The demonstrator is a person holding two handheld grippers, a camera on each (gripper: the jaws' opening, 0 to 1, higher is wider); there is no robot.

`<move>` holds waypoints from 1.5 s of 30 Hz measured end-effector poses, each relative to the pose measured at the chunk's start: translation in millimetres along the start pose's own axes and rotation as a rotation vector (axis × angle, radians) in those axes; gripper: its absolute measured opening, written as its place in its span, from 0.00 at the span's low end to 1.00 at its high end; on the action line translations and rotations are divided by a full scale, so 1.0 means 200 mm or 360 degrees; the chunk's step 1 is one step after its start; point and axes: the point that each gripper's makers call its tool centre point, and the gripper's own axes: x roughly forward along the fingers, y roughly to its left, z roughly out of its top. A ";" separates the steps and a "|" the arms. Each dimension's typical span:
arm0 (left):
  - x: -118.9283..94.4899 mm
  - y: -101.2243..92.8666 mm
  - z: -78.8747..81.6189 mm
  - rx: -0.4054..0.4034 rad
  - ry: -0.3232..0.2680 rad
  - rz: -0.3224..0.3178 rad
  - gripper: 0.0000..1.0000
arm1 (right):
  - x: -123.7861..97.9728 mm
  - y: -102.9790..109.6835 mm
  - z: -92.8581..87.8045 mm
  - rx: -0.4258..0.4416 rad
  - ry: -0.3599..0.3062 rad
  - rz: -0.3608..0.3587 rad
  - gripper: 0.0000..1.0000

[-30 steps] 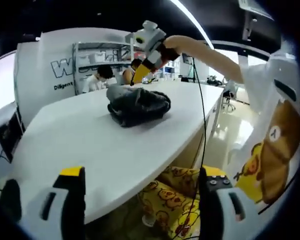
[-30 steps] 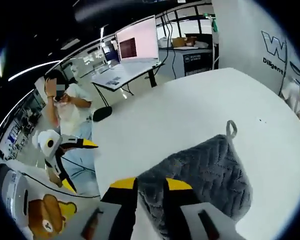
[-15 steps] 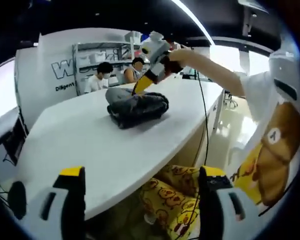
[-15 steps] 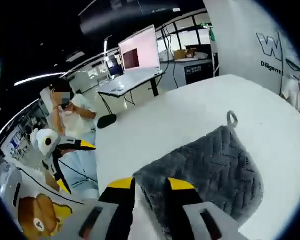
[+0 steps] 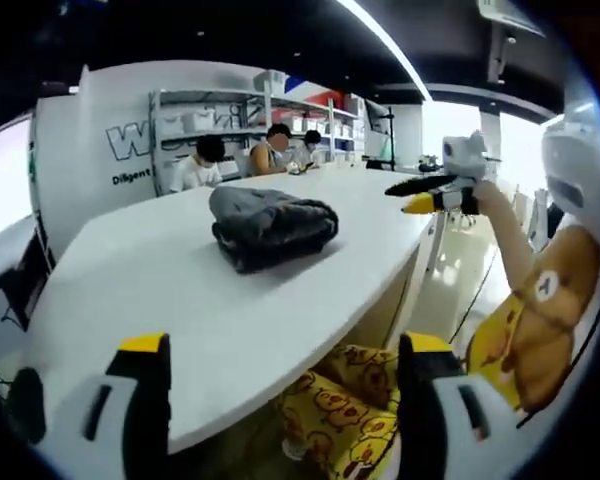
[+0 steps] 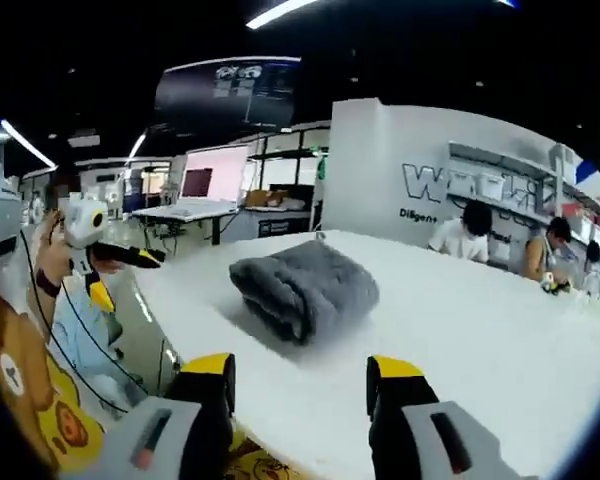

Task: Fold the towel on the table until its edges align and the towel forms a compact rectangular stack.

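In the left gripper view, the left gripper [image 5: 280,385] holds its yellow-tipped jaws wide apart with nothing between them, poised off the near edge of the white table [image 5: 160,290]. In the right gripper view, the right gripper [image 6: 298,400] is likewise spread and empty, its jaws rising just short of the table's [image 6: 460,340] edge. Each gripper also appears in the other's view, held up beside the table by a hand: the right one [image 5: 430,195] with its jaws parted, the left one [image 6: 120,255] too small to judge.

The grey towel [image 5: 270,225] lies on the table as a thick folded bundle, apart from both grippers; from the right gripper view the towel [image 6: 305,285] shows its layered folds at the near end.

On the white wall [image 5: 100,140] behind, large letters begin "W" and smaller print reads "Diligent", both cut off by the shelving [image 5: 230,110]. A dim overhead screen [image 6: 230,95] carries unreadable content. A bear print [image 5: 540,310] shows on the person's shirt.
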 end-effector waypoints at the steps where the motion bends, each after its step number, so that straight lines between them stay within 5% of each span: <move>1: 0.00 0.00 0.00 -0.0006 -0.0003 0.0001 0.99 | -0.02 -0.02 -0.01 0.0017 -0.0017 -0.0032 0.56; 5: -0.02 0.00 -0.01 -0.0022 -0.0010 0.0024 0.99 | -0.08 -0.09 0.00 0.0100 -0.0071 -0.0141 0.56; 11: -0.05 0.05 0.00 -0.0077 -0.0036 0.0100 0.99 | -0.10 -0.11 -0.06 0.0045 0.0060 -0.0208 0.63; 17: -0.04 0.04 0.01 -0.0072 -0.0031 0.0114 0.99 | -0.08 -0.10 -0.07 0.0094 0.0051 -0.0144 0.64; 18: -0.04 0.03 0.01 -0.0070 -0.0030 0.0109 0.99 | -0.03 -0.04 -0.01 0.0086 0.0066 -0.0134 0.65; 24: -0.14 0.16 0.10 -0.0089 -0.0018 0.0096 0.99 | -0.01 0.05 0.04 0.0046 0.0089 -0.0100 0.69; 27: -0.14 0.14 0.09 -0.0102 -0.0003 0.0102 0.99 | -0.01 0.09 0.10 0.0077 0.0060 -0.0082 0.69; 37: -0.16 0.21 0.19 -0.0097 0.0016 0.0089 0.99 | -0.03 0.06 0.18 0.0128 0.0008 -0.0114 0.69; 45: -0.11 0.20 0.20 -0.0095 0.0040 0.0075 0.99 | 0.00 0.09 0.13 0.0136 0.0022 -0.0076 0.69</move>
